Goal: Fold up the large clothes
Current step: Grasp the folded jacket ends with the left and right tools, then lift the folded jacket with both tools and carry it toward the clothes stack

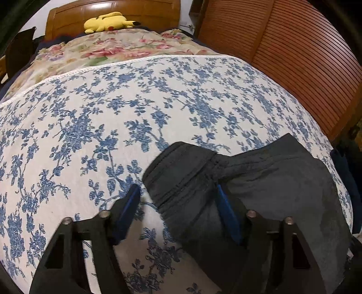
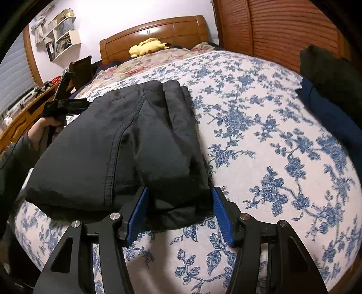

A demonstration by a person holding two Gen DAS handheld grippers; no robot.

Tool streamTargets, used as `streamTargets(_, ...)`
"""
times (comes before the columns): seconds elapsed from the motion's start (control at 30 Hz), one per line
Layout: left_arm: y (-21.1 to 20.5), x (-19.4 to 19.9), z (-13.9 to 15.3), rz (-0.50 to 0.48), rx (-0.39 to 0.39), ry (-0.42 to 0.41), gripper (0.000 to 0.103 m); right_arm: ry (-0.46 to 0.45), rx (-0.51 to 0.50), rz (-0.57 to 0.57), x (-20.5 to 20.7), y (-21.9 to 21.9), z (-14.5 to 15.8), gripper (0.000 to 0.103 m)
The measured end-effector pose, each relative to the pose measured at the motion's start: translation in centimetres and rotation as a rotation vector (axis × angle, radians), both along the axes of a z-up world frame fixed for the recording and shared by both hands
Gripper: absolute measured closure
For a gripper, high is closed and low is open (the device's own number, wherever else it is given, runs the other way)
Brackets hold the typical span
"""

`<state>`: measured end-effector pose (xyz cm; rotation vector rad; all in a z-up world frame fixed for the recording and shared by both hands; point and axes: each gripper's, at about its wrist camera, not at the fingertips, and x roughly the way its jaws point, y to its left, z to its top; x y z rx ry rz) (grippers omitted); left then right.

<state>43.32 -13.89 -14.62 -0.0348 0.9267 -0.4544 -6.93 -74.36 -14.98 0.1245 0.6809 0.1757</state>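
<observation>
- Right gripper (image 2: 179,211): blue pads apart, straddling the near edge of the folded dark garment (image 2: 126,147).
- Garment lies on the blue-floral bedspread (image 2: 260,140).
- Left gripper (image 2: 65,105), hand-held, at the garment's far left corner.
- Yellow plush toy (image 2: 148,46) by the headboard (image 2: 158,29).

A bed with a blue-flowered white cover (image 1: 158,108) fills the room's middle, a glossy wooden headboard (image 2: 158,29) at its far end. Slatted wooden wardrobe doors (image 2: 282,24) stand beside it. White wall shelves (image 2: 61,34) hang on the pale wall (image 2: 124,18).
</observation>
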Motion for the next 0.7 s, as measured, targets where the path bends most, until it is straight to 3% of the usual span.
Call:
streamTargets(0.33, -2.1, -1.4, 1.3, -0.039, 0.101, -0.069, 0.077, 0.04, -0.002, 0.006, 0.7, 0.1, -0.4, 0.044)
streamTargets(0.47, -2.7, -2.2, 2.3, -0.04, 0.149, -0.124, 0.084, 0.055, 0.04, 0.022, 1.5, -0.2, -0.8, 0.045)
streamTargets(0.5, -2.8, -2.4, 2.6, -0.039, 0.154, -0.139, 0.085, 0.054, 0.059, 0.03, 1.6, -0.3, -0.8, 0.052)
streamTargets(0.53, -2.7, -2.7, 3.0, -0.037, 0.155, -0.151, 0.085, 0.052, 0.09, 0.06, 1.7, -0.4, -0.9, 0.073)
streamTargets(0.57, -2.6, -2.9, 3.4, -0.033, 0.153, -0.162, 0.086, 0.052, 0.123, 0.094, 1.9, -0.3, -1.0, 0.081)
streamTargets(0.7, -2.6, -3.9, 4.9, -0.031, 0.162, -0.201, 0.088, -0.014, 0.095, 0.104, 1.5, 0.3, -0.2, 0.087)
